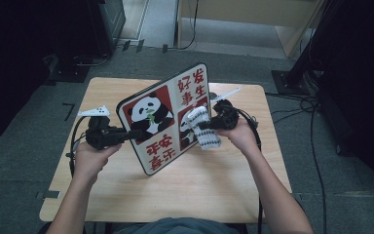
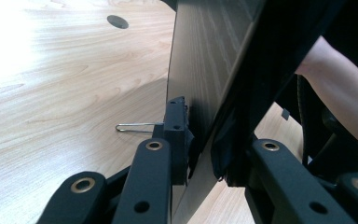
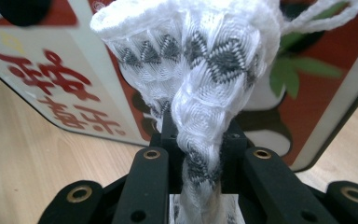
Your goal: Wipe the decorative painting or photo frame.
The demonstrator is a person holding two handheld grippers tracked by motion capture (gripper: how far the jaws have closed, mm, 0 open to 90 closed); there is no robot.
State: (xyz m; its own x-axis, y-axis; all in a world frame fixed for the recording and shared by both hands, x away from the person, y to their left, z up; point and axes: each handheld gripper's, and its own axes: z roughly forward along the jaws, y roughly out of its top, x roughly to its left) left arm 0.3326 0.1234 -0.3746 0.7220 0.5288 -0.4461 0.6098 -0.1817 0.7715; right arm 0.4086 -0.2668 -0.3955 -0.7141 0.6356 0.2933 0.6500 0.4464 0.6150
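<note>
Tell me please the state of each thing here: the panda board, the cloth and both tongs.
Panda board: lifted, tilted, one edge clamped.
Cloth: bunched, hanging against the board's printed face.
Left tongs: shut on the panda board's edge.
Right tongs: shut on the cloth.
Table: bare wood under the board.

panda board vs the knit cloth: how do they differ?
The panda board is a rigid flat panel, tilted on edge above the table; the knit cloth is soft, bunched and hanging.
The board is far larger than the cloth.
The board is printed red, black and cream; the cloth is white with grey zigzags.
Shared: each is clamped, board in the left tool, cloth in the right tool.
</note>
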